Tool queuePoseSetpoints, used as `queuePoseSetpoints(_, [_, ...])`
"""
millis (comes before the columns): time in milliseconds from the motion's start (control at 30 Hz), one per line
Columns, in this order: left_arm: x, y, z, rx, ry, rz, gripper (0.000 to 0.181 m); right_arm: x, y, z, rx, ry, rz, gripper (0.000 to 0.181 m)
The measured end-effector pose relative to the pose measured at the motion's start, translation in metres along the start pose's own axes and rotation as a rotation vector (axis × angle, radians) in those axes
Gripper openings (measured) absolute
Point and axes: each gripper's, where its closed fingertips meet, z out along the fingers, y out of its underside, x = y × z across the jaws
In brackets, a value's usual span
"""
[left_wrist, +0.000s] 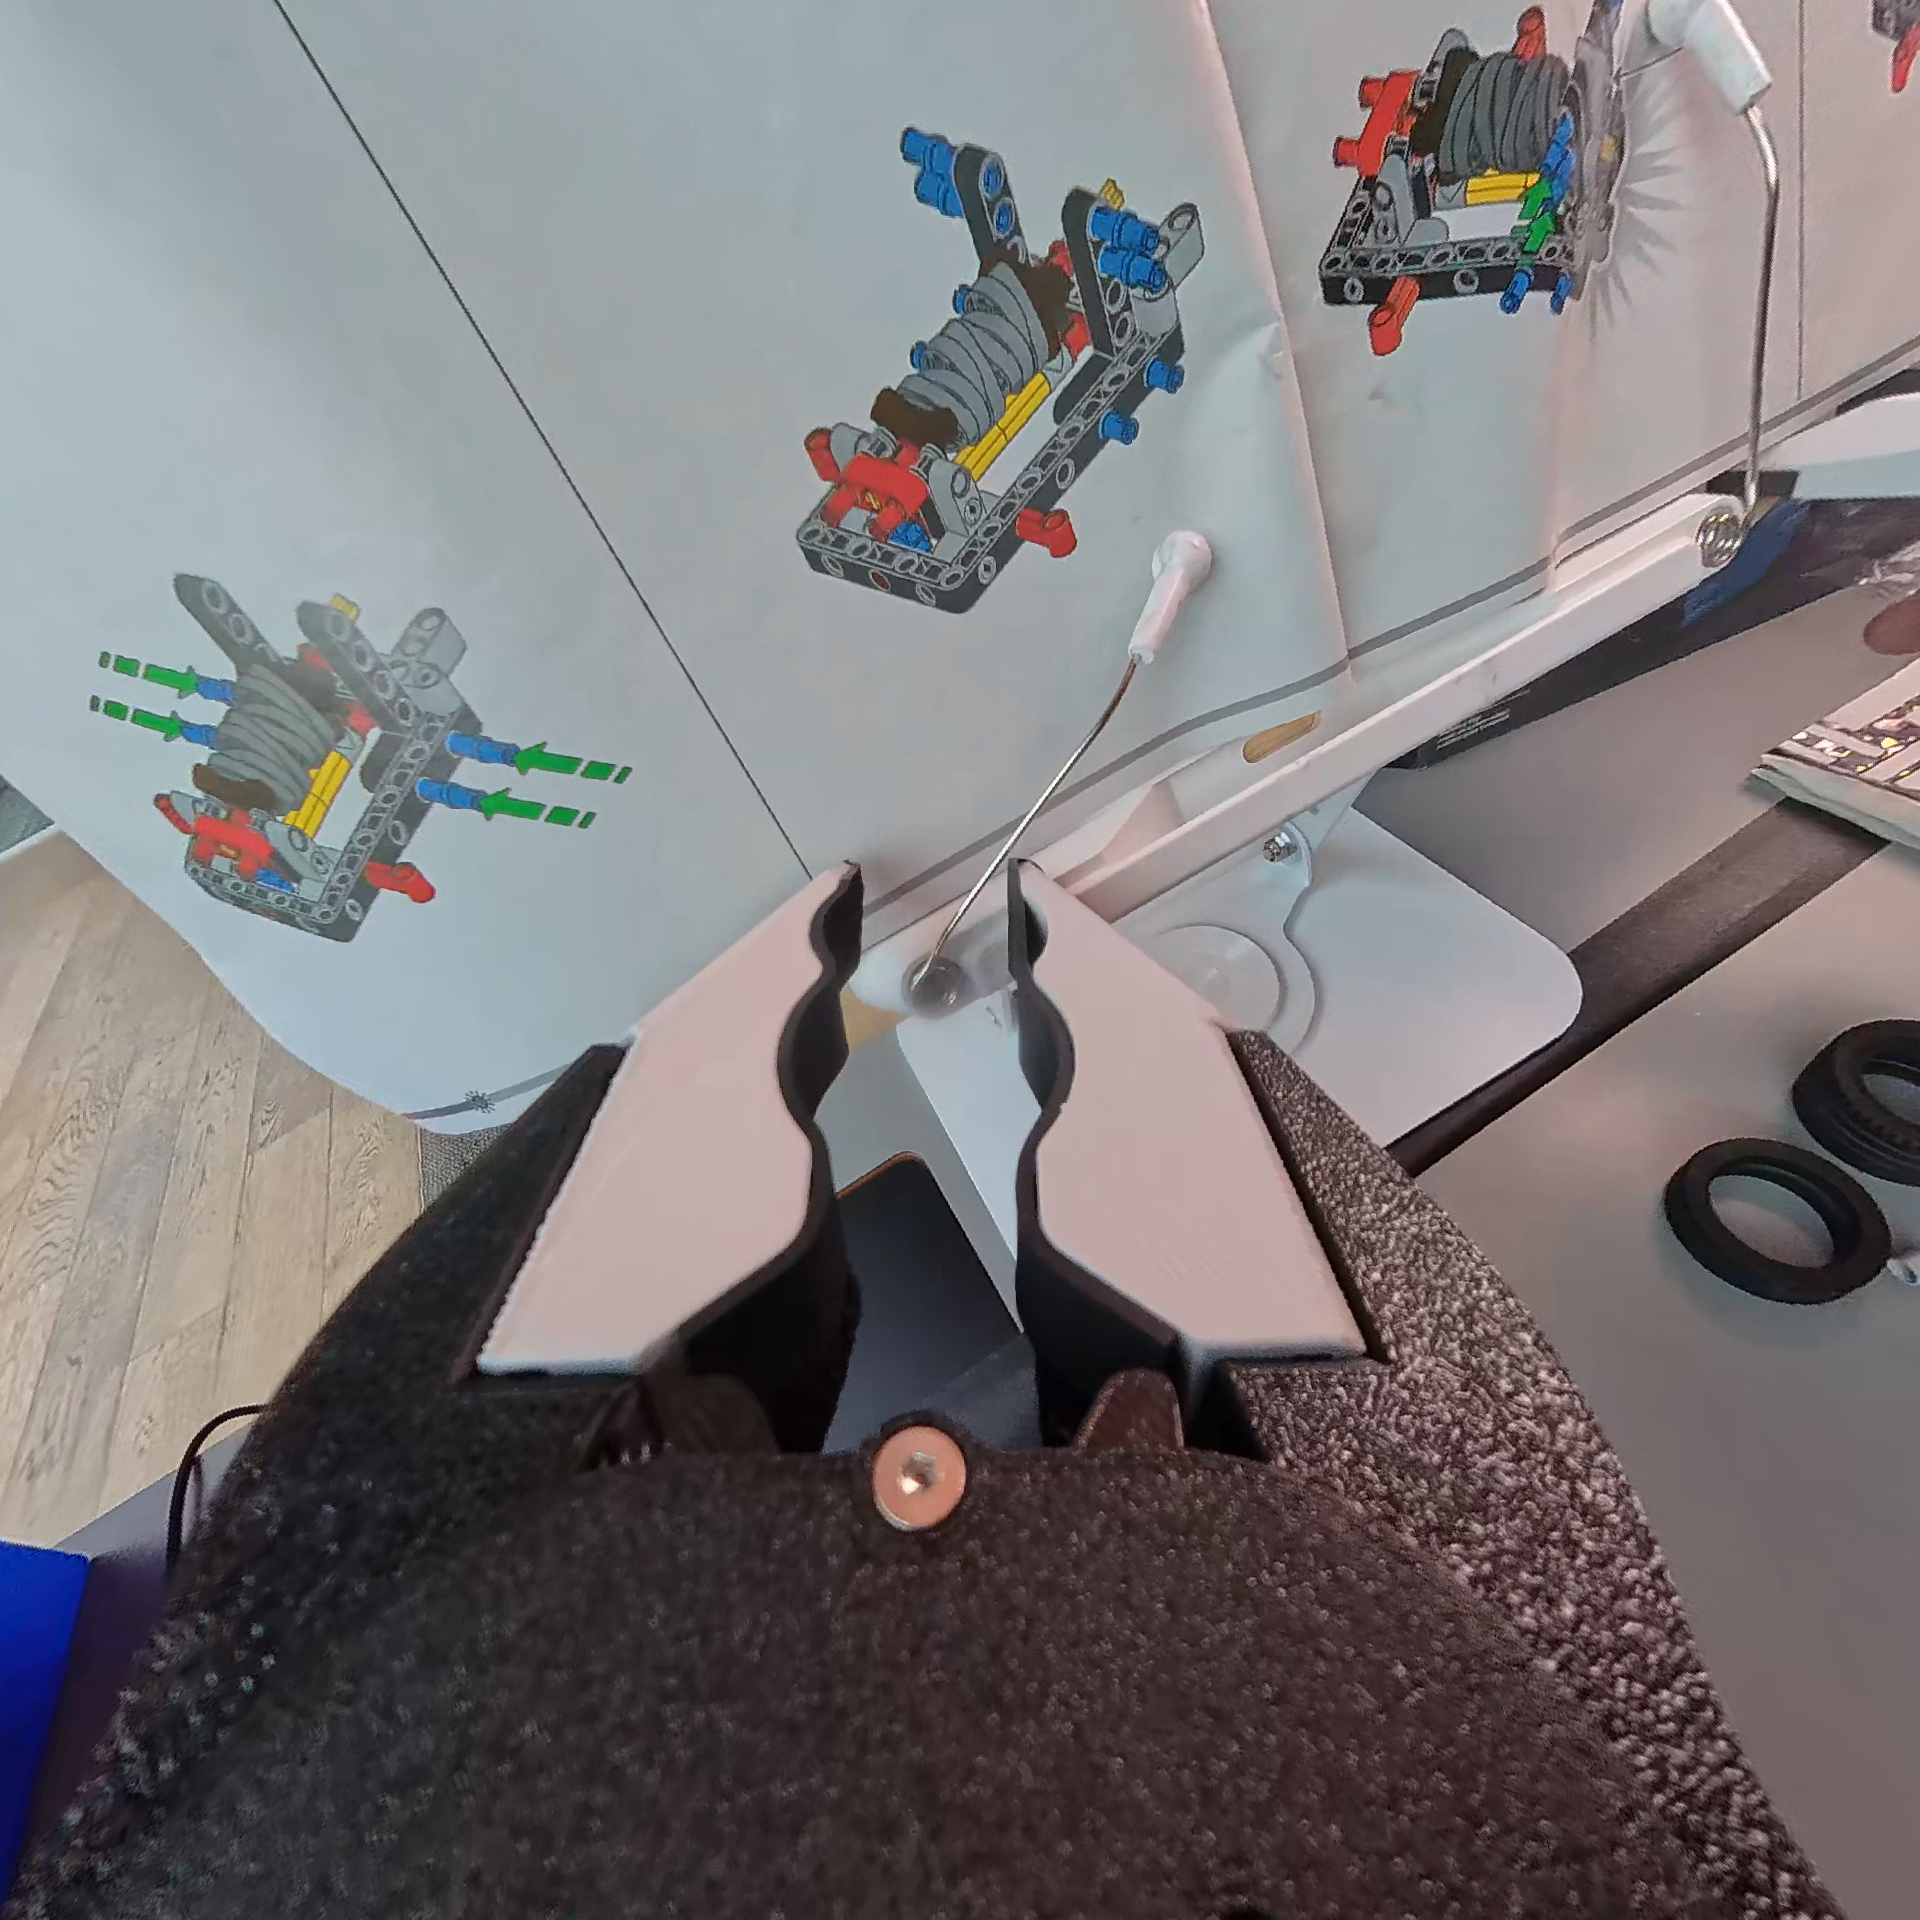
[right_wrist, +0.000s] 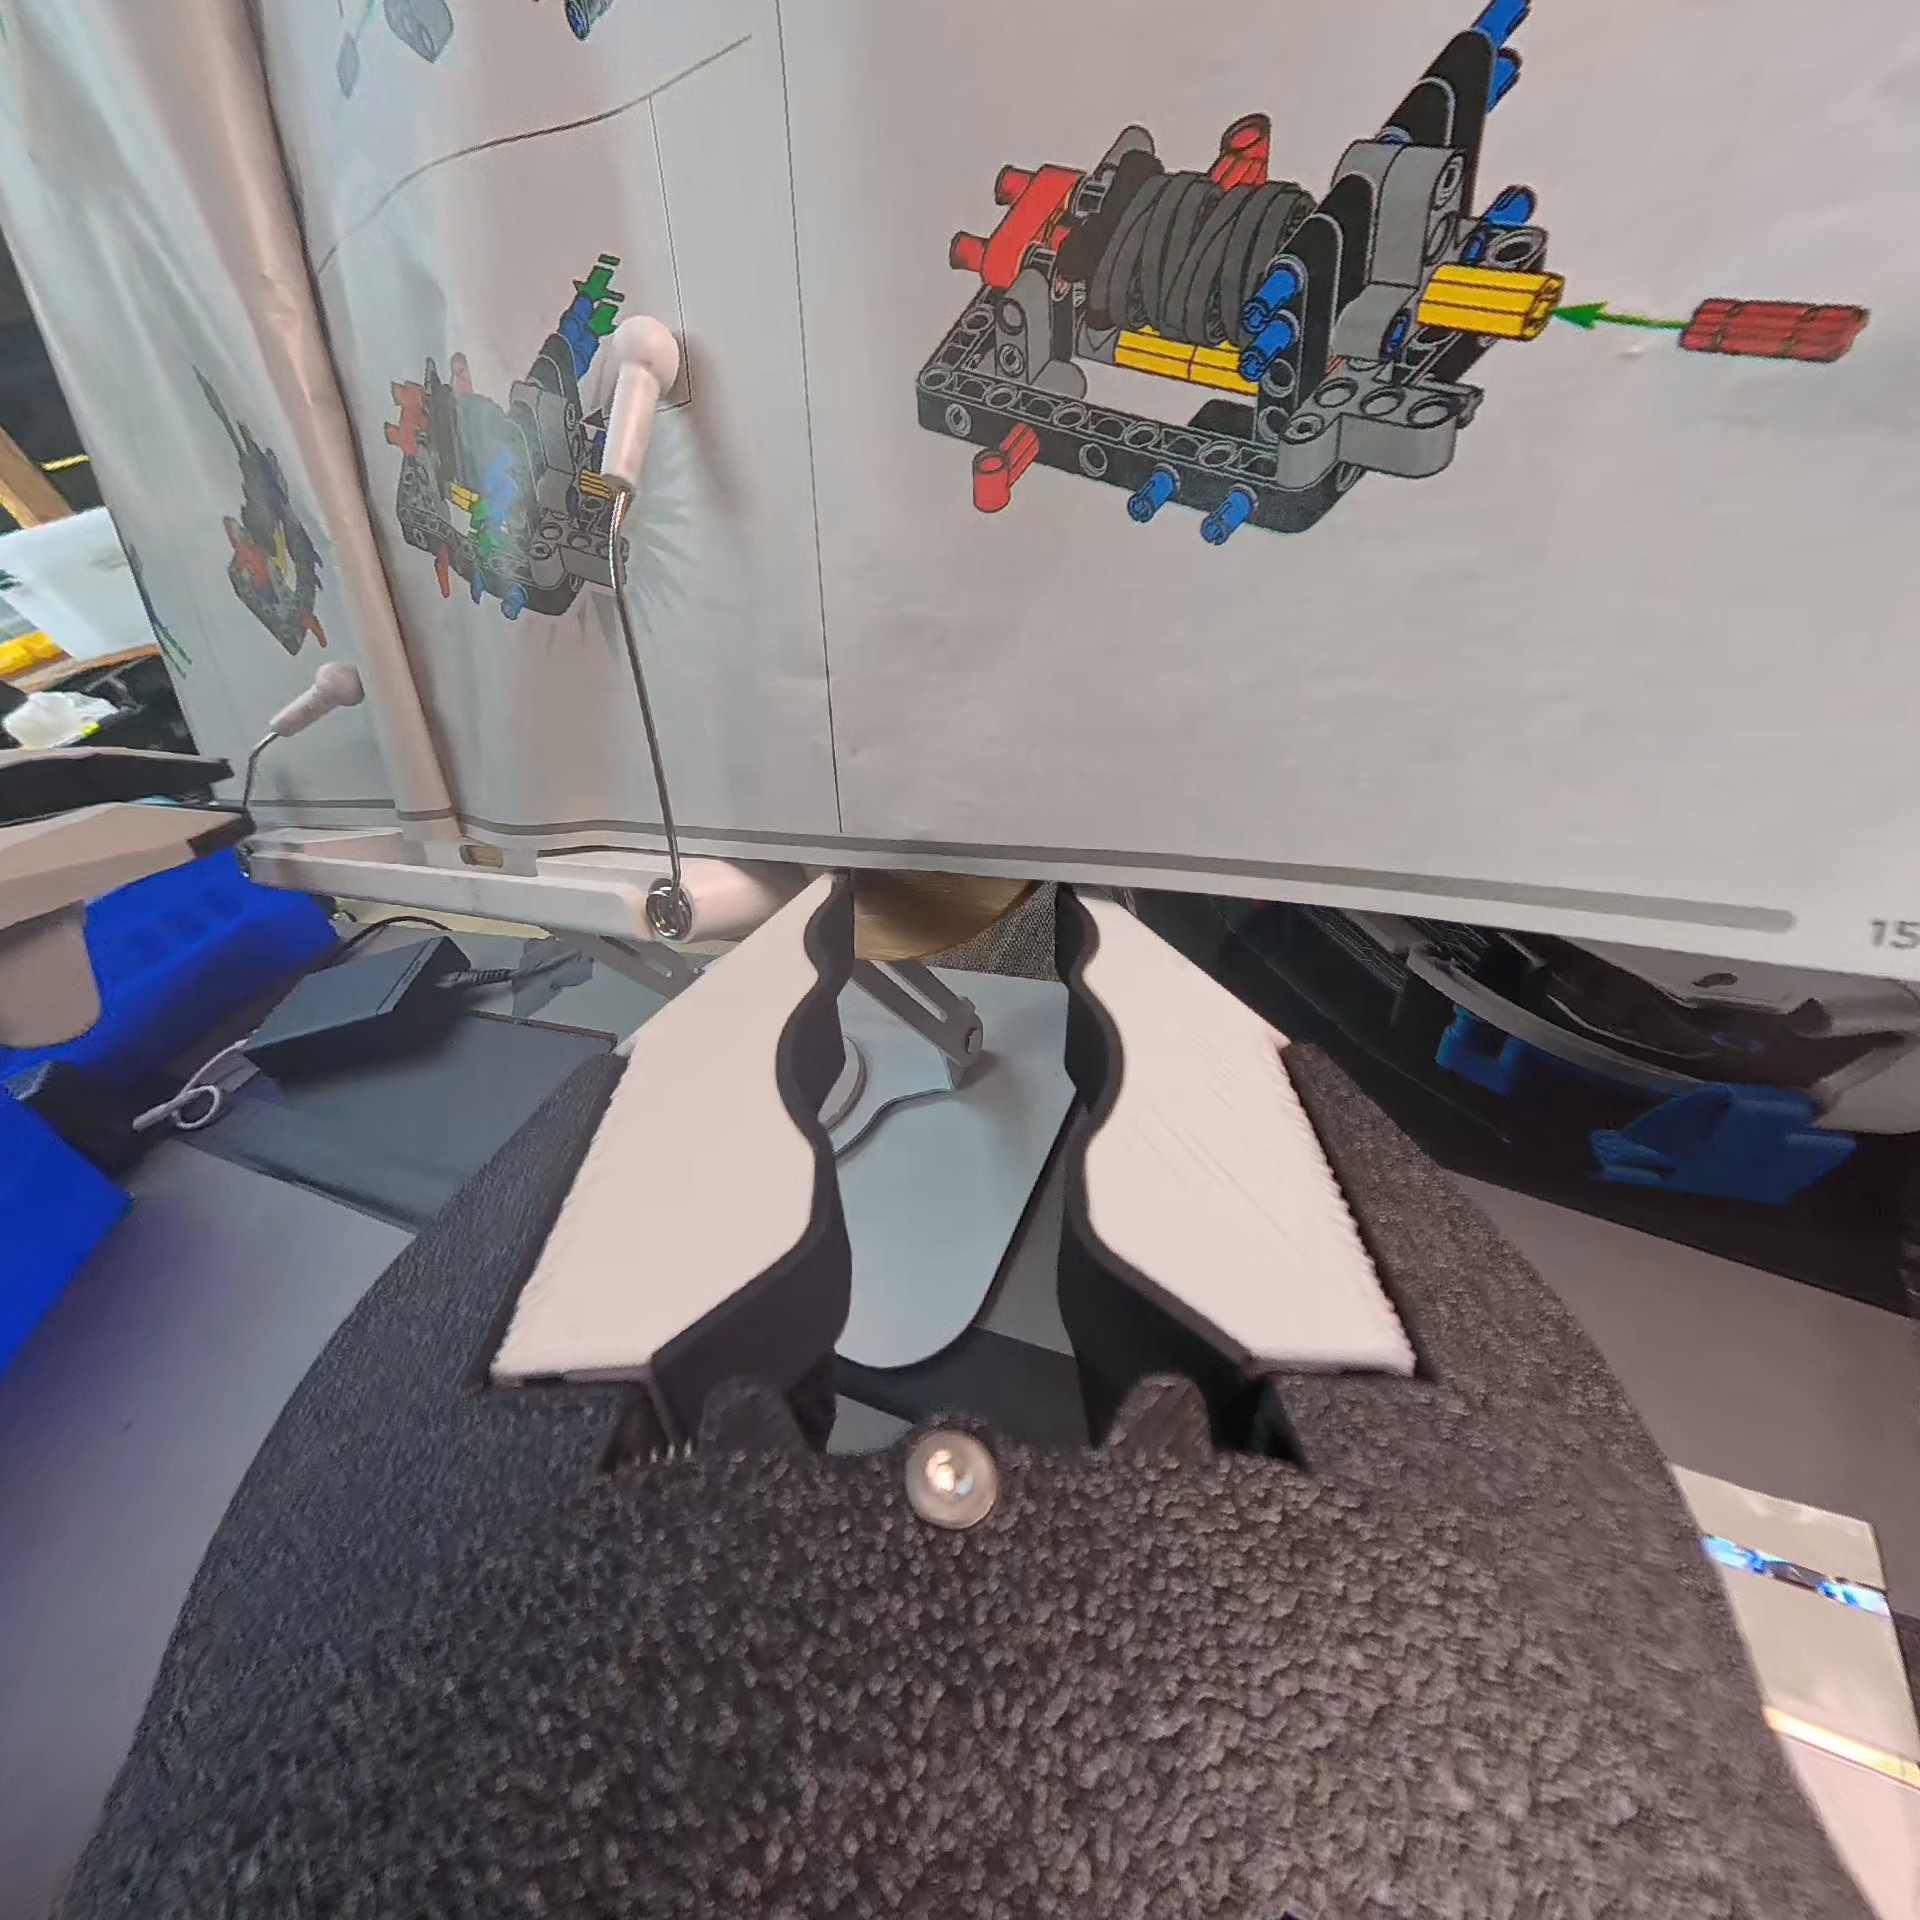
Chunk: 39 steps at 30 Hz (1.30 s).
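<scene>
An open instruction booklet (left_wrist: 727, 312) with building-step drawings stands on a white book stand (left_wrist: 1299, 748). My left gripper (left_wrist: 933, 883) is open and empty, its tips close to the booklet's lower edge, by the stand's left wire page holder (left_wrist: 1049, 790). My right gripper (right_wrist: 951, 894) is open and empty, just under the lower edge of the booklet's right page (right_wrist: 1351, 675). A wire page holder (right_wrist: 644, 665) presses on the page to the left of it.
Two black rubber tyres (left_wrist: 1777, 1231) lie on the grey table right of the left gripper. A folded printed sheet (left_wrist: 1849, 758) lies farther back. Blue plastic parts (right_wrist: 1714, 1132) sit under the booklet at right. A black power adapter (right_wrist: 353, 1003) lies at left. Wooden floor (left_wrist: 156, 1143) shows at left.
</scene>
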Motion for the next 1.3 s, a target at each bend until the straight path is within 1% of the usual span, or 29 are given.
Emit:
queuePoseSetpoints(100, [-0.001,-0.014,-0.019,0.093,-0.033,-0.091,0.03,-0.001,0.001,-0.014,-0.005,0.002,0.027,0.039])
queuePoseSetpoints(200, [0.013,-0.028,-0.048,0.209,0.004,-0.187,0.036,0.003,-0.009,-0.04,0.089,0.063,-0.011,0.03])
queuePoseSetpoints(267, [0.031,-0.033,-0.072,0.265,0.054,-0.212,0.039,0.001,-0.027,-0.057,0.178,0.094,-0.102,0.025])
queuePoseSetpoints(367, [0.063,-0.03,-0.112,0.32,0.136,-0.216,0.04,-0.009,-0.061,-0.067,0.261,0.075,-0.261,0.019])
queuePoseSetpoints(467, [0.091,-0.015,-0.149,0.329,0.191,-0.186,0.038,-0.012,-0.101,-0.059,0.284,0.076,-0.363,0.01])
queuePoseSetpoints(567, [0.114,0.007,-0.179,0.311,0.227,-0.194,0.036,-0.007,-0.137,-0.043,0.292,0.099,-0.419,0.0])
queuePoseSetpoints(600, [0.12,0.014,-0.188,0.308,0.235,-0.2,0.035,-0.006,-0.146,-0.037,0.29,0.099,-0.428,0.0])
queuePoseSetpoints(700, [0.136,0.036,-0.21,0.287,0.256,-0.212,0.035,-0.002,-0.166,-0.022,0.28,0.113,-0.432,0.0])
queuePoseSetpoints(767, [0.141,0.052,-0.219,0.27,0.248,-0.205,0.035,0.001,-0.172,-0.016,0.263,0.125,-0.433,0.0])
queuePoseSetpoints(867, [0.143,0.069,-0.224,0.249,0.23,-0.174,0.036,0.005,-0.17,-0.012,0.24,0.153,-0.459,0.0])
queuePoseSetpoints(933, [0.14,0.074,-0.224,0.245,0.215,-0.166,0.038,0.011,-0.163,-0.016,0.227,0.166,-0.455,0.001])
queuePoseSetpoints(1200, [0.134,0.084,-0.22,0.251,0.202,-0.167,0.038,0.059,-0.093,-0.045,0.15,0.245,-0.473,0.0])
queuePoseSetpoints(1300, [0.135,0.089,-0.218,0.243,0.211,-0.173,0.038,0.071,-0.074,-0.05,0.119,0.257,-0.458,0.0])
